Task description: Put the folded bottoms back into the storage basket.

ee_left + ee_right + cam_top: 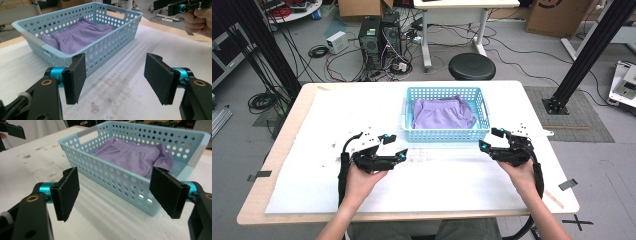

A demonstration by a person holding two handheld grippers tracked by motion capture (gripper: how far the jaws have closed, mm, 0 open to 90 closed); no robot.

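Observation:
A light blue perforated basket (445, 135) stands on the white table cover at the far middle, with a folded purple garment (443, 114) inside it. My left gripper (394, 146) hovers near the basket's front left corner, jaws wide apart and empty. My right gripper (491, 138) sits off the basket's front right corner, also open with nothing between its pads. In the left gripper view the basket (105, 47) and garment (80, 35) lie ahead of the left gripper (116, 78). The right gripper view has the basket (117, 180) and garment (132, 155) just beyond the right gripper (117, 195).
The white cover (427, 175) spans most of the wooden table (257, 200), smudged in front of the basket. Beyond the far edge stand a black stool (471, 66), computer towers (379, 37) and loose cables. Black frame posts (587, 50) rise at both sides.

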